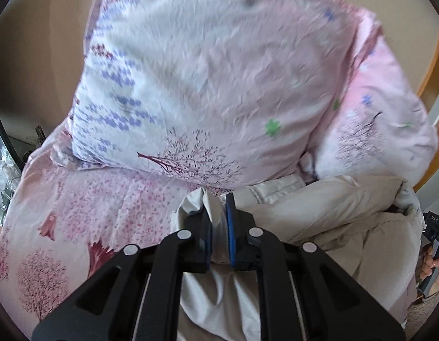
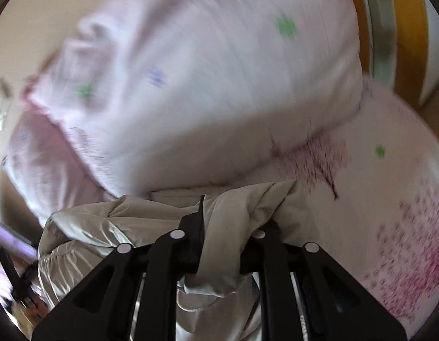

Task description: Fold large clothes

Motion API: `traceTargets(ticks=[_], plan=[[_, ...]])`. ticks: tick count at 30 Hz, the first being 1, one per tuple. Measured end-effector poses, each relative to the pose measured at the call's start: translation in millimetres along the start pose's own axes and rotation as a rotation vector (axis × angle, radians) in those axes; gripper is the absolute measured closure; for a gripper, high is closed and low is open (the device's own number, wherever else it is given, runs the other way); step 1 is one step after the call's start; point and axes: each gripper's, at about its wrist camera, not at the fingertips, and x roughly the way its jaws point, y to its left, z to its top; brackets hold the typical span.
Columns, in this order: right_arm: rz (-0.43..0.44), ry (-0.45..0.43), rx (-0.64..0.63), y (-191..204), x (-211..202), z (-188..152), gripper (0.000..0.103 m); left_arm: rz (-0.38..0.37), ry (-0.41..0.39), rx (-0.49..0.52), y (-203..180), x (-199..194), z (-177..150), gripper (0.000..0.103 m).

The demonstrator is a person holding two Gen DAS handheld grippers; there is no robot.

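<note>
A large beige padded garment [image 1: 327, 216] lies bunched on a bed with a pink tree-print sheet [image 1: 85, 216]. My left gripper [image 1: 218, 213] is shut on a fold of this beige garment, which fills the gap between its blue pads. In the right wrist view my right gripper [image 2: 228, 221] is shut on another bunch of the same garment [image 2: 111, 227]; cloth drapes over its right finger and hides it. The right wrist view is motion-blurred.
Two pink-and-white printed pillows [image 1: 208, 79] [image 1: 378, 130] stand against the wall behind the garment; one fills the right wrist view [image 2: 213, 91]. A wooden door frame [image 1: 432, 65] is at the right. The other handle and a hand [image 1: 432, 258] show at the right edge.
</note>
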Motion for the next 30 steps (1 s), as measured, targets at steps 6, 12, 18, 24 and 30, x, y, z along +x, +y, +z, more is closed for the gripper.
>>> traceTargets(ticks=[6,12,18,24,30], plan=[[0.021,0.188,0.247,-25,41,17,0.073,-0.019,0.101,-0.080,7,37,7,0.088],[0.196,0.127,0.403,-53,19,26,0.047,-0.204,0.117,-0.255,38,34,14,0.045],[0.089,-0.065,0.197,-38,-31,21,0.046,-0.147,-0.019,-0.152,36,-15,10,0.015],[-0.032,-0.163,-0.132,-1,-61,-10,0.064,-0.053,-0.024,0.054,19,-36,-17,0.015],[-0.161,0.015,-0.364,25,-19,-56,0.081,0.063,0.013,0.216,-3,-21,-47,0.020]])
